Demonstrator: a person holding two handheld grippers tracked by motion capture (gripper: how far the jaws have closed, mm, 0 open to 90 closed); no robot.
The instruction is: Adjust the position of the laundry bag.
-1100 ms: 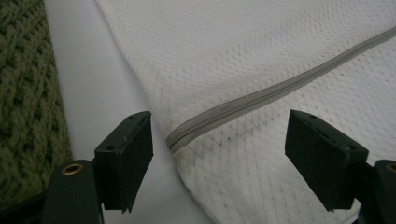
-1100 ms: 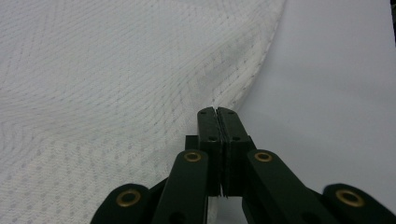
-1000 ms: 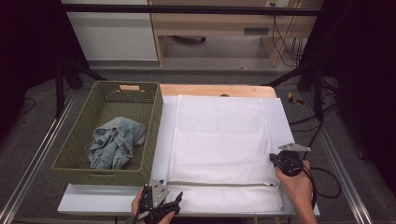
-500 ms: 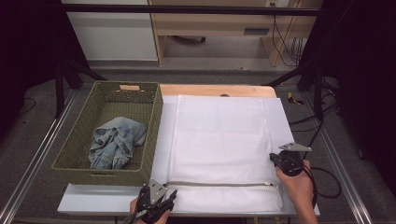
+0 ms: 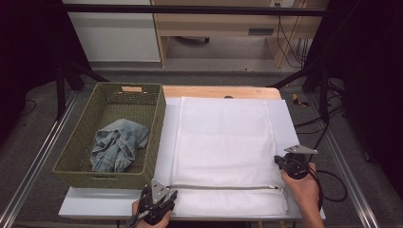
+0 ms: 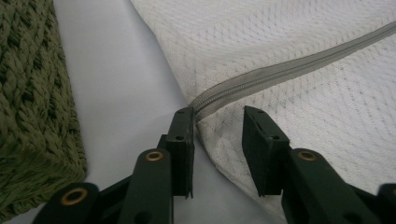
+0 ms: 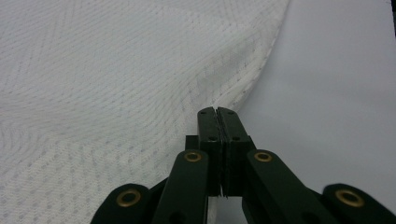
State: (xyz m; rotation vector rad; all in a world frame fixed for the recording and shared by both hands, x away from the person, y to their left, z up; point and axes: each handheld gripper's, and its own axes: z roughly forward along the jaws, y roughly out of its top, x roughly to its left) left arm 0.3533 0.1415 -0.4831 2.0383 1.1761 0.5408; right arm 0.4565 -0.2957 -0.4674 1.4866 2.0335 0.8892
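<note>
White mesh laundry bag (image 5: pixel 228 152): lying flat on the table (image 5: pixel 95 209), just beside the green woven basket (image 5: pixel 71 156), zipper (image 5: pixel 223 187) running along its near end. Left gripper (image 6: pixel 218 135): jaws straddling the bag's near left corner at the zipper's end, having just been closing, a gap remaining (pads not yet pressing). Right gripper (image 7: pixel 217 112): jaws clamping the bag's right edge. Basket is holding crumpled denim (image 5: pixel 116 147).
</note>
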